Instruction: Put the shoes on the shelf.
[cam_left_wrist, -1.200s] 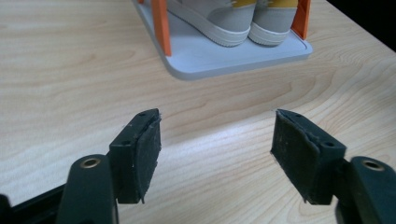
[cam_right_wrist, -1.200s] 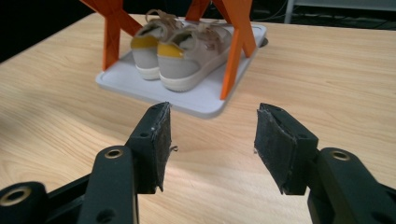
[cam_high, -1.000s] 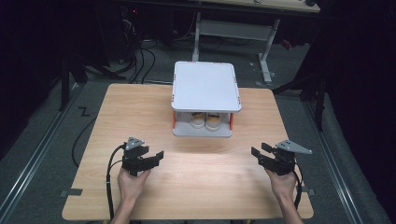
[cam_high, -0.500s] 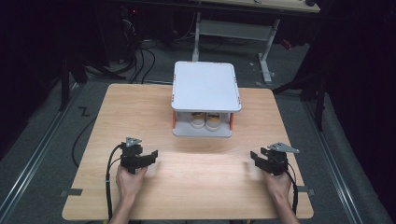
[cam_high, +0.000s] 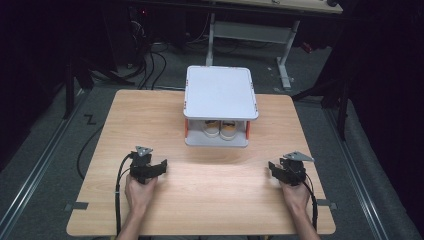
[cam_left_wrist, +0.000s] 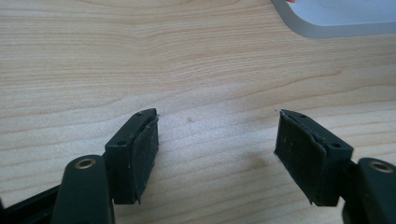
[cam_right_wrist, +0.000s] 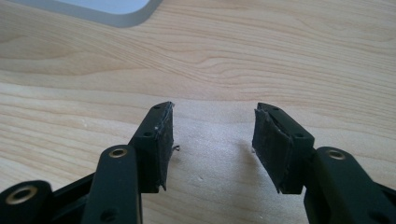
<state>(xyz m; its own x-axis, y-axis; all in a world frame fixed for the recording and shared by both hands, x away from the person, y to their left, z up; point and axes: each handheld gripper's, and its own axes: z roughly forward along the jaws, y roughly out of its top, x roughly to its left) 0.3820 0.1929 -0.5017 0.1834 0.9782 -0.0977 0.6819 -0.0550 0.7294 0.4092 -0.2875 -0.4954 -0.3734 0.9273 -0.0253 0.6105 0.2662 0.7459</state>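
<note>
My left gripper (cam_high: 159, 167) rests low over the table (cam_high: 215, 200) near its left front, jaws spread, nothing between them. My right gripper (cam_high: 276, 169) sits near the right front, jaws likewise spread and empty. The rack (cam_high: 220, 92) stands at the table's middle rear, well apart from both grippers and between their lines; 2 shoes (cam_high: 220, 129) sit side by side on its lower shelf.

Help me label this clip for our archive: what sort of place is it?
Probably a lab or workshop bay set up for recording. A bare wooden table stands on grey floor, loose cables trail behind it, and a metal-framed workbench sits beyond in a darkened room.
</note>
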